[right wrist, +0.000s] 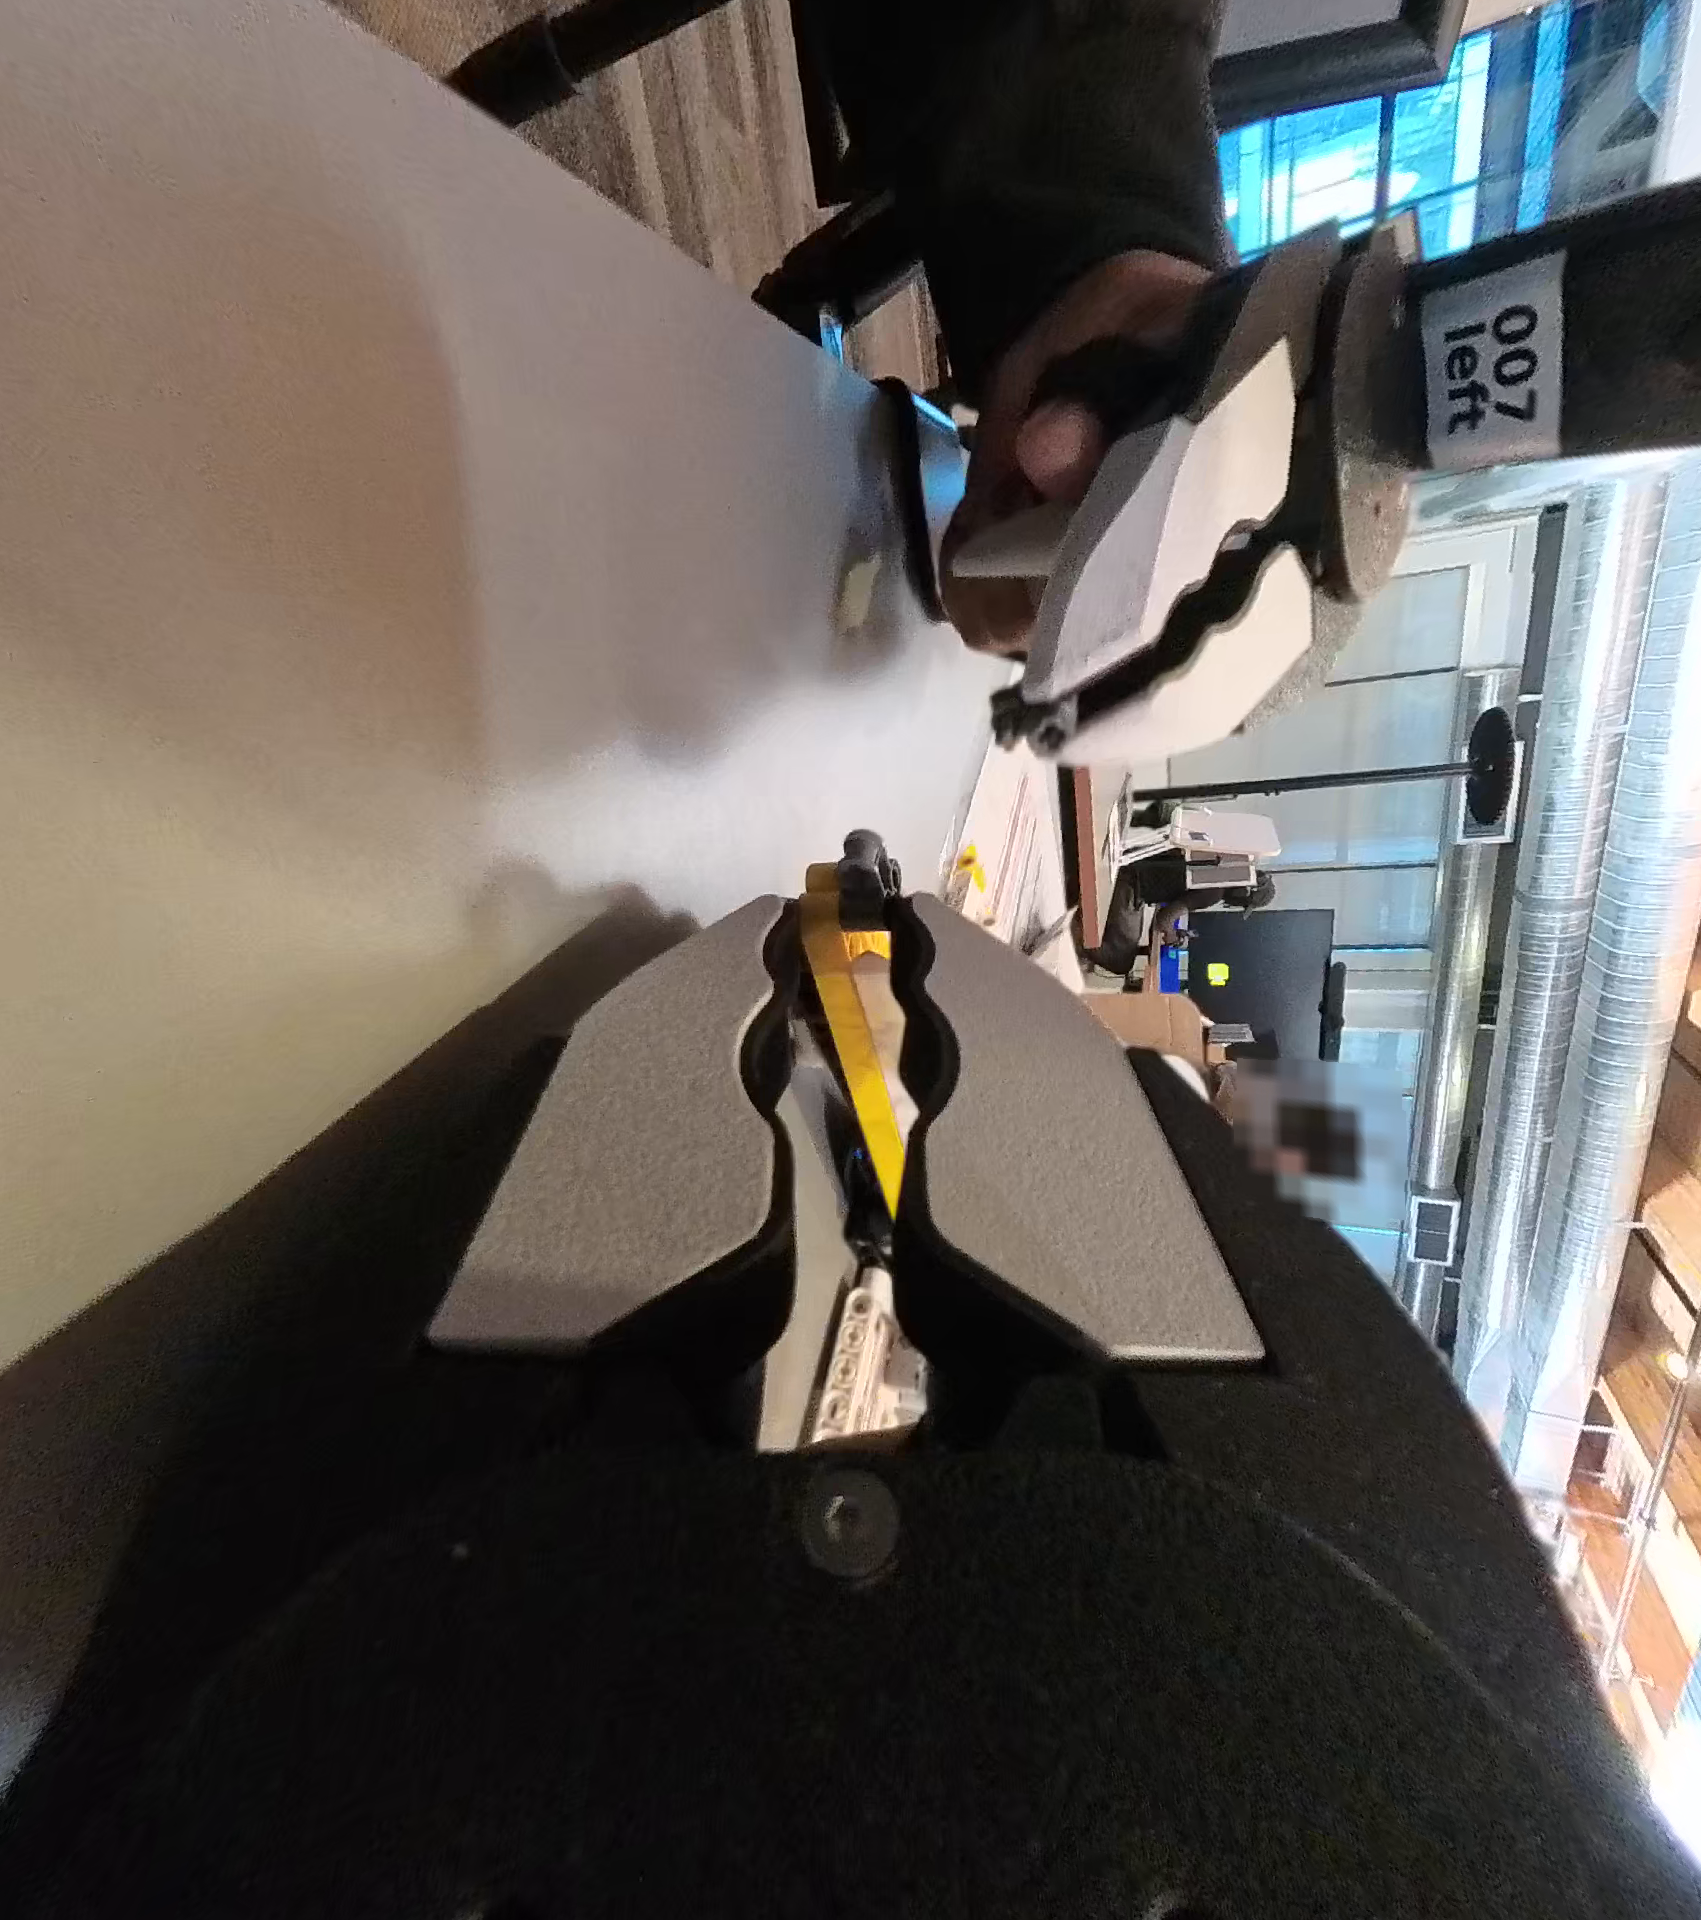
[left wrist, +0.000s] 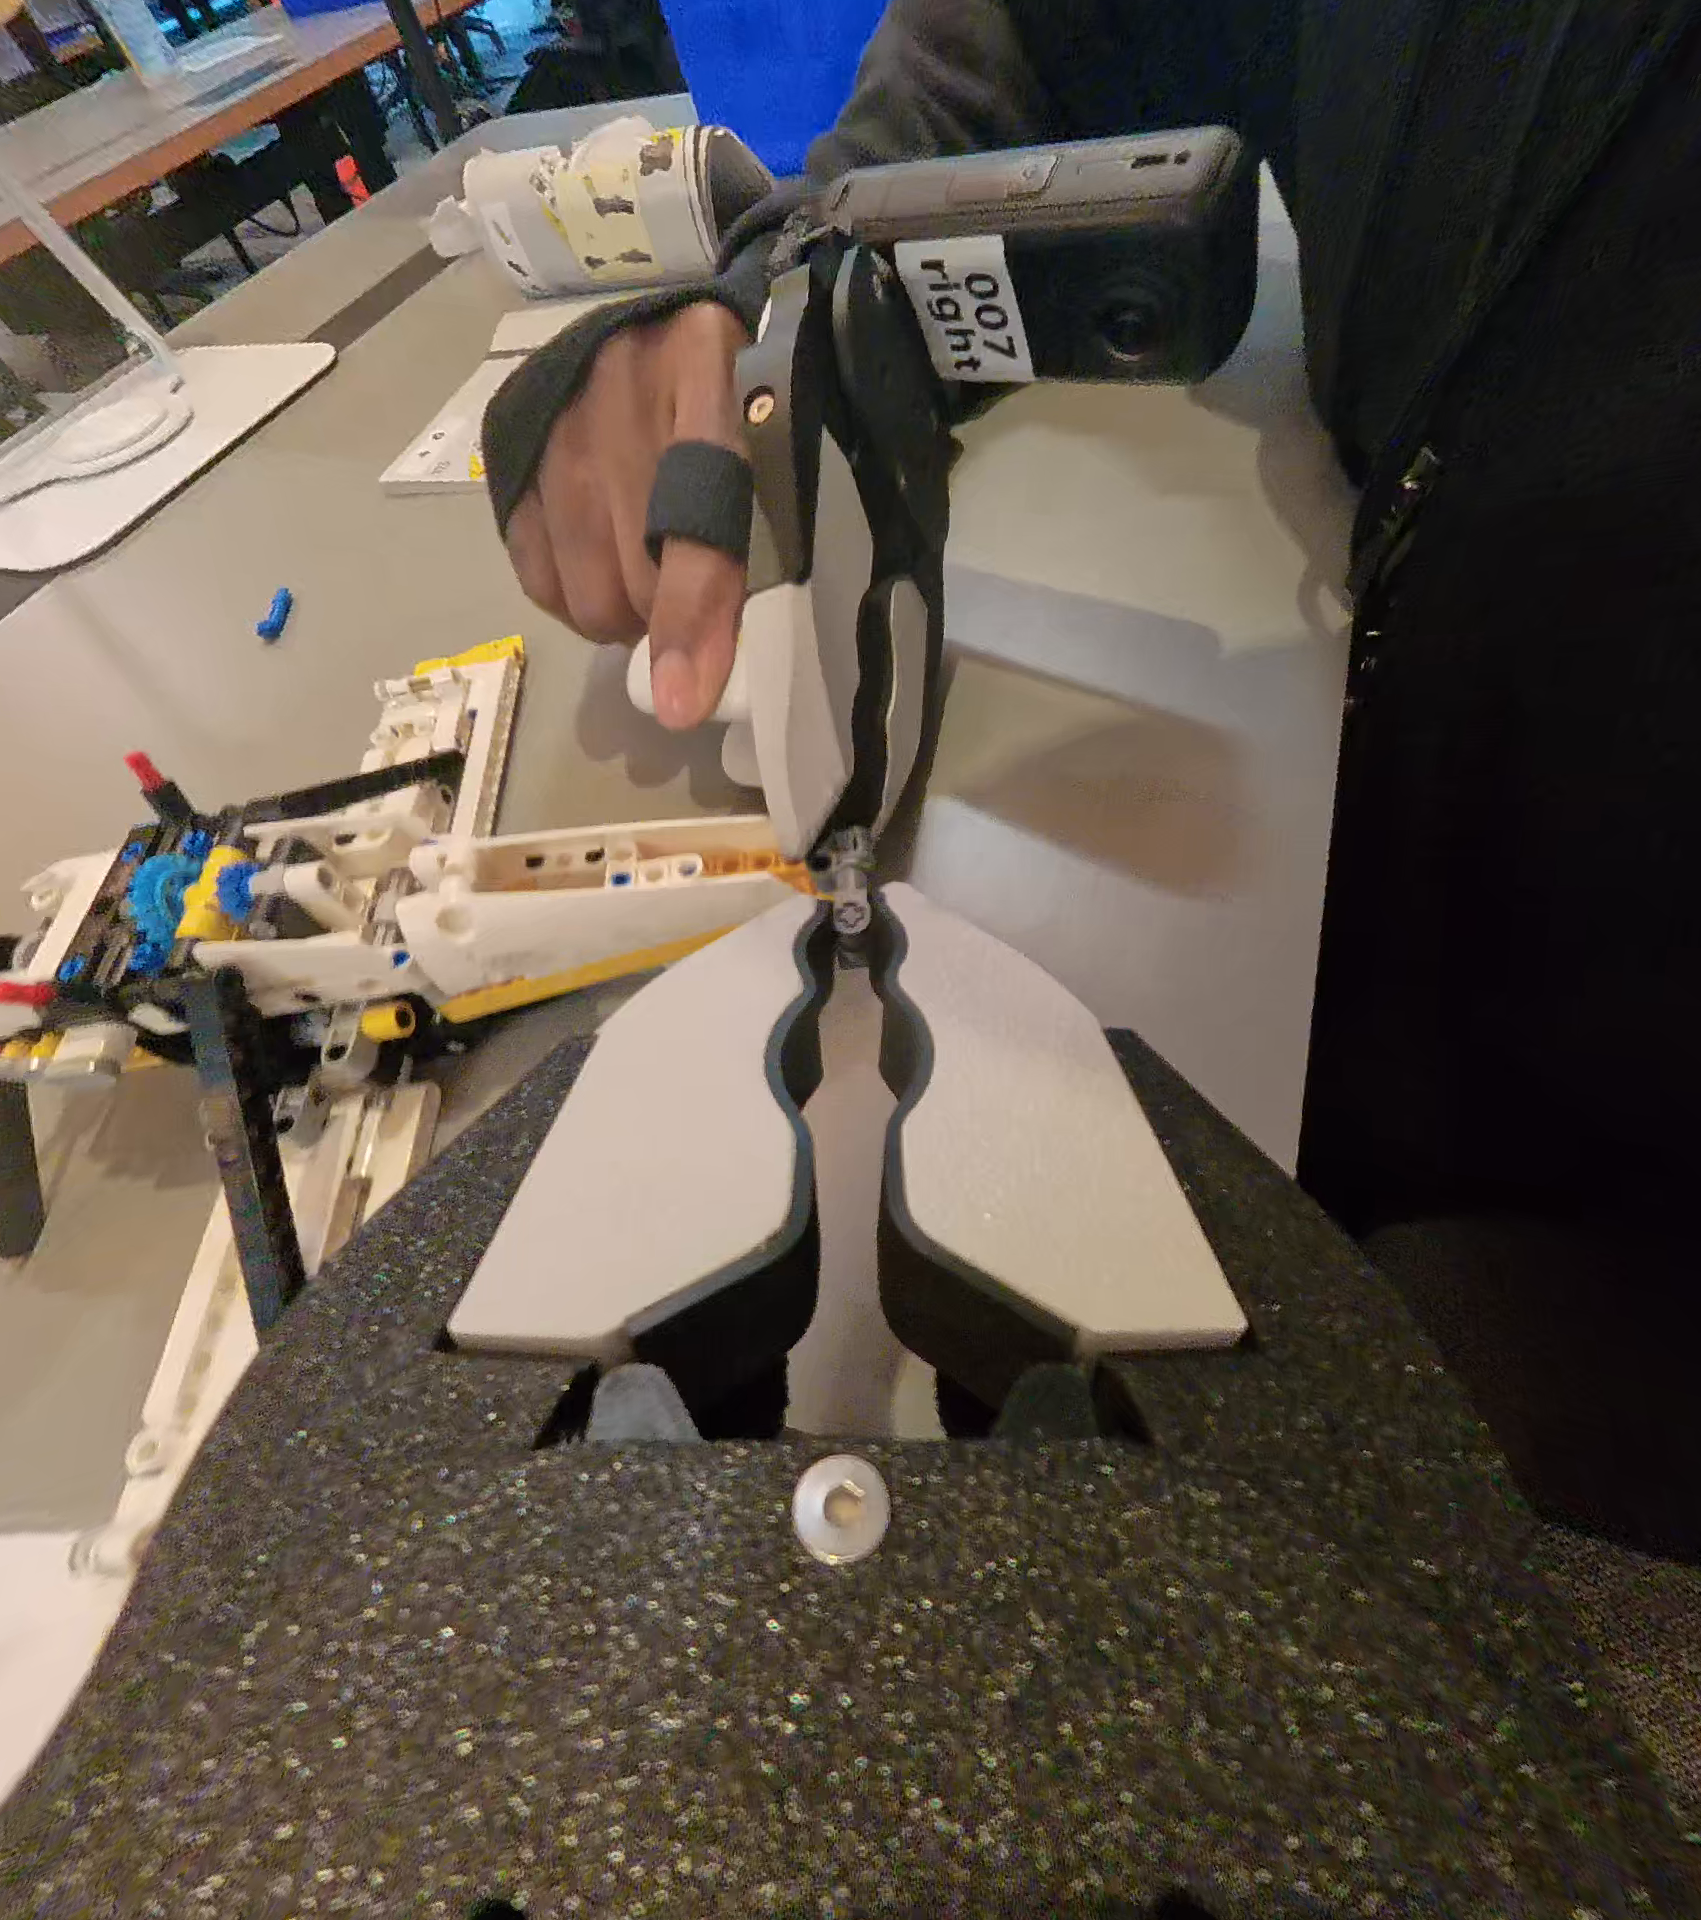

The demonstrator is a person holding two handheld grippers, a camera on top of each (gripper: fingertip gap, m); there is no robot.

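Observation:
In the left wrist view my left gripper (left wrist: 851,930) is shut on a small grey connector piece (left wrist: 851,916) with a cross-shaped hole. My right gripper (left wrist: 838,844) comes down from above, shut on the tip of a white-and-yellow building-brick model (left wrist: 565,904) that rests on the table (left wrist: 1085,582). That tip bears another grey connector (left wrist: 846,854), just above my left gripper's piece. In the right wrist view my right gripper (right wrist: 851,914) clamps the model's yellow beam (right wrist: 851,997), with the dark connector (right wrist: 867,868) sticking out past the fingertips. My left gripper (right wrist: 1033,727) shows farther off, holding its small piece (right wrist: 1028,722).
A small blue piece (left wrist: 273,613) lies loose on the table. A white stand base (left wrist: 150,447), a booklet (left wrist: 451,436) and a white bag (left wrist: 597,208) lie farther back. A long white beam (left wrist: 233,1330) lies by the model. A person in dark clothing (left wrist: 1552,623) stands at the right.

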